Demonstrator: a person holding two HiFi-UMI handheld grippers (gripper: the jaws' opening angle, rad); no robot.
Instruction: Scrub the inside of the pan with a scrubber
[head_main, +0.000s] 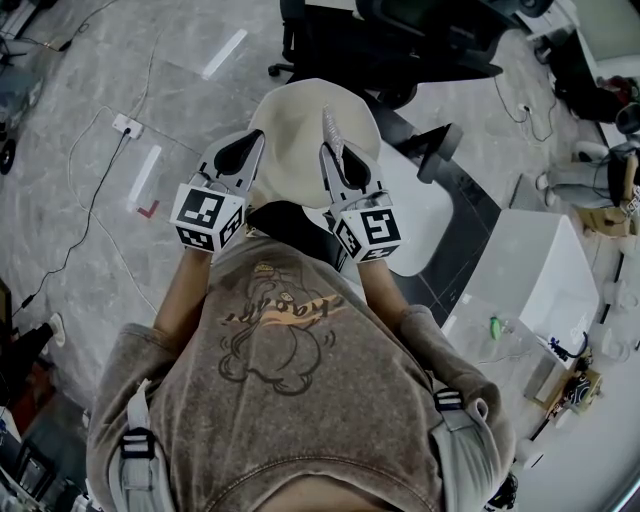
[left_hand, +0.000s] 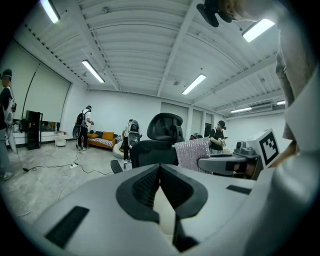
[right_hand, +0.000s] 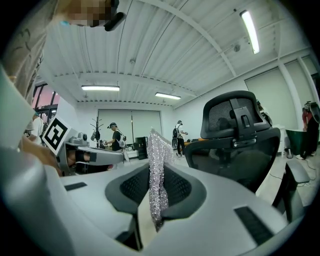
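Sparkly mesh scrubber (right_hand: 158, 165), ribbed black fingers (right_hand: 135, 186)

left hand-held gripper (left_hand: 160, 170): jaws together, empty | office chair (left_hand: 159, 131) ahead | scrubber (left_hand: 193, 154) right of chair

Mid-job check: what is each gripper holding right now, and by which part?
The right gripper pinches the silver scrubber by its lower half; its top sticks out beyond the fingers. The left gripper is shut on nothing.
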